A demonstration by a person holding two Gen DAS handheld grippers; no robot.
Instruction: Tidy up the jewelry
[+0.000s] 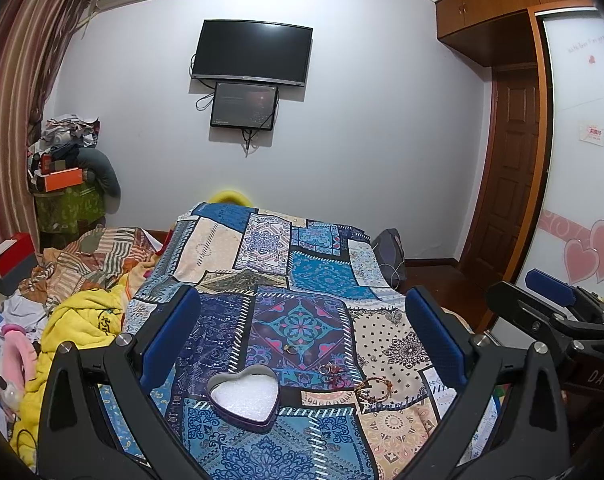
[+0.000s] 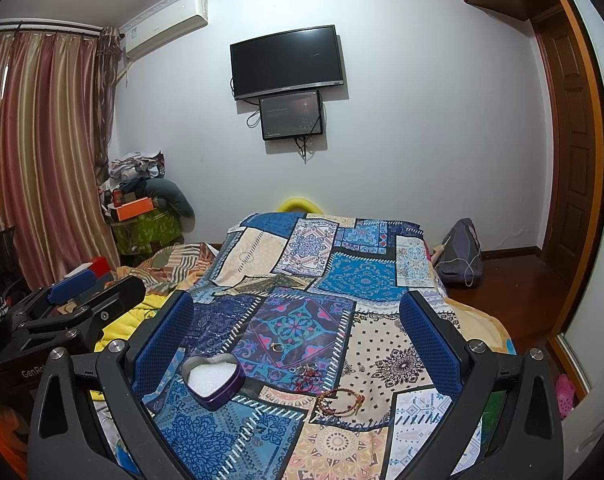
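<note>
Both grippers hang above a bed covered by a patchwork cloth (image 1: 302, 248) in blues, creams and purples. Left gripper (image 1: 302, 340): fingers spread wide, blue pads (image 1: 170, 336) well apart, nothing between them but the cloth below. Right gripper (image 2: 298, 344): same posture, fingers splayed, empty; it also shows at the right edge of the left wrist view, and the left gripper shows at the left edge of the right wrist view, so the two sit side by side. On the cloth near the foot of both views sits a heart-shaped tin (image 1: 244, 398), lid off, dark purple wall, white foam lining the inside. Beyond it, on the purple-and-teal medallion patch, lies a small ring (image 1: 289, 348), apart from the tin. To the right of the tin, a small cluster of rings with a reddish piece (image 1: 329, 372); detail too fine to sort out. Nearer and further right, a braided red-and-gold bracelet (image 1: 373, 388) lies flat on a cream patch, just beside the cluster. All jewelry is on the cloth, none in the tin. Surroundings: a dark wall-mounted TV (image 1: 253, 53) with a smaller screen (image 1: 244, 105) below it, striped curtains (image 2: 42, 152) at left, a yellow blanket (image 1: 82, 320) bunched beside the cloth, and a brown wooden door (image 1: 510, 184) at right.
</note>
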